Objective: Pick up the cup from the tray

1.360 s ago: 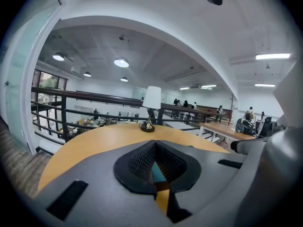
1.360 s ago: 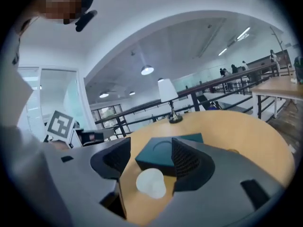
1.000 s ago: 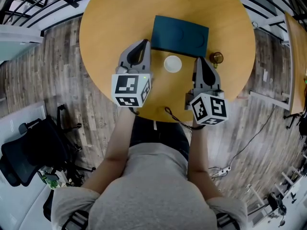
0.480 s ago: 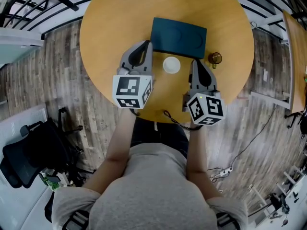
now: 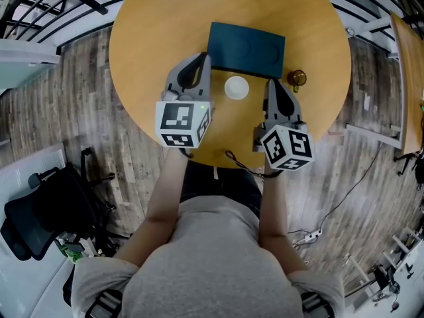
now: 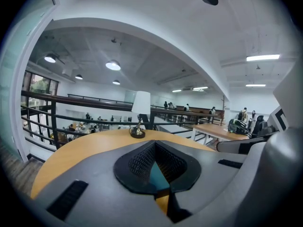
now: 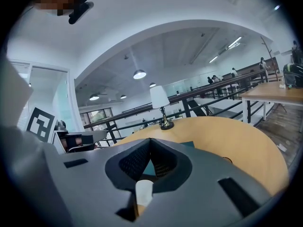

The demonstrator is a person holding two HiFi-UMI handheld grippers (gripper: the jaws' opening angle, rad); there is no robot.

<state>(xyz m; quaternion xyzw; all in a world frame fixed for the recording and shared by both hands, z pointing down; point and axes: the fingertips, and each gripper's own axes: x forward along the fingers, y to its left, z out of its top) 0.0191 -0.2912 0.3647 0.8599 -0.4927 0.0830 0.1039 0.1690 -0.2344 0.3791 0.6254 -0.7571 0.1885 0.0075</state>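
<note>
In the head view we see the white cup (image 5: pixel 236 87) on the table (image 5: pixel 152 38), just below the teal tray (image 5: pixel 246 48), not in it. It stands between the left hand-held gripper (image 5: pixel 201 58) and the right hand-held gripper (image 5: pixel 272 83).

In the left gripper view, ours is clenched on nothing.

In the right gripper view, it is likewise clenched, with the cup low in the frame.

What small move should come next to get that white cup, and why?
Probably open the jaws of the right gripper: they are shut and empty, while the white cup stands untouched just left of its tips, by the near edge of the teal tray. Shut jaws cannot take the cup.
</note>
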